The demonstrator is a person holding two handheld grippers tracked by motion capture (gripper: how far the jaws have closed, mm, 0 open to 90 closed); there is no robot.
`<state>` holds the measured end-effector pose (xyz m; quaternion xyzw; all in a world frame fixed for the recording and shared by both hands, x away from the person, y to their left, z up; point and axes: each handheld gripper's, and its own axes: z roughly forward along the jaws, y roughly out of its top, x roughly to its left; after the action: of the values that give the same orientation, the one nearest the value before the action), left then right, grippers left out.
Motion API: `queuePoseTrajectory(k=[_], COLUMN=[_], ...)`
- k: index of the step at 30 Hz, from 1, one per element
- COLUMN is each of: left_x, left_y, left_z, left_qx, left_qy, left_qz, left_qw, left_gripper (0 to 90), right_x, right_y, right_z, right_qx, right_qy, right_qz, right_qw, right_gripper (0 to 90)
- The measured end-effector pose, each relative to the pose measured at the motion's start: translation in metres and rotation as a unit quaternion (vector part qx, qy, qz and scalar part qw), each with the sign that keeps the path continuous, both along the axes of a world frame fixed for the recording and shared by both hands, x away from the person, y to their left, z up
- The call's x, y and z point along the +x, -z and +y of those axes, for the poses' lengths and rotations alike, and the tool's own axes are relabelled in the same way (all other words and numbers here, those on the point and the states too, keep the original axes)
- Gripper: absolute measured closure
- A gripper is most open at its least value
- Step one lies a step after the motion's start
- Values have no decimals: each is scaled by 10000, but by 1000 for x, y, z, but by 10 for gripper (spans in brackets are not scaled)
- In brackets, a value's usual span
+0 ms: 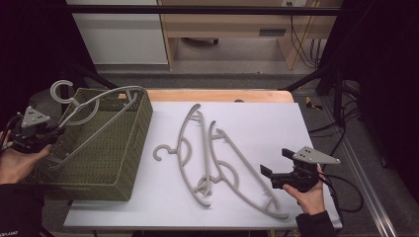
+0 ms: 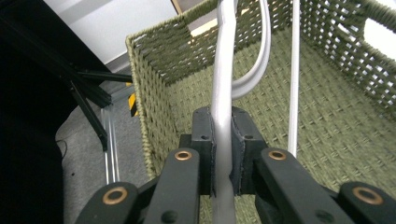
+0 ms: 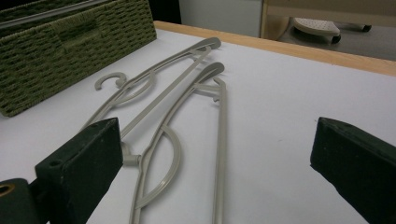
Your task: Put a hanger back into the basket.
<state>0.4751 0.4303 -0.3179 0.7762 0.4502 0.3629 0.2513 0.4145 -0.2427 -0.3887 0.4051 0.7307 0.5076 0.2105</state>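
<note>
Black jaws of the left gripper (image 2: 223,154) are clamped tight on the bar of a grey hanger (image 2: 223,88), the pads pressing it from both sides; gripping the bar rather than the hook gives control over the long frame while it goes into the container. Seen from the high view, that hanger (image 1: 94,111) leans across the woven green basket (image 1: 129,148), its hook rising above the basket's far left corner and its lower bar slanting down inside, so it is judged to be partway lowered and not yet released. That basket stands at the left edge of the white table (image 1: 257,118), overhanging it slightly, within easy reach of the left hand. To its right, two more grey hangers lie flat near the table's middle: one (image 1: 184,148) with its hook pointing toward the basket, the other (image 1: 237,170) overlapping it and running toward the near right corner, both probably awaiting transfer. At the near right corner the right gripper (image 1: 274,165) rests with jaws wide open and holding nothing, aimed at the loose hangers, plausibly staged for the next pickup.
</note>
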Motion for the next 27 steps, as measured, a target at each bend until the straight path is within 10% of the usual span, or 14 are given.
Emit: queuePoseTrajectory(k=[21, 27], left_x=[5, 14], left_y=[46, 55], left_z=[10, -3], left_qx=[-105, 169], left_qy=[-297, -215], left_qz=[348, 775], left_qw=[9989, 9966], left_gripper=[816, 811], right_x=[1, 1], right_y=[2, 2], right_z=[1, 1], right_qx=[-99, -119], right_qy=[-30, -44], right_qz=[78, 71], right_qw=[9999, 9999], right_gripper=[26, 26])
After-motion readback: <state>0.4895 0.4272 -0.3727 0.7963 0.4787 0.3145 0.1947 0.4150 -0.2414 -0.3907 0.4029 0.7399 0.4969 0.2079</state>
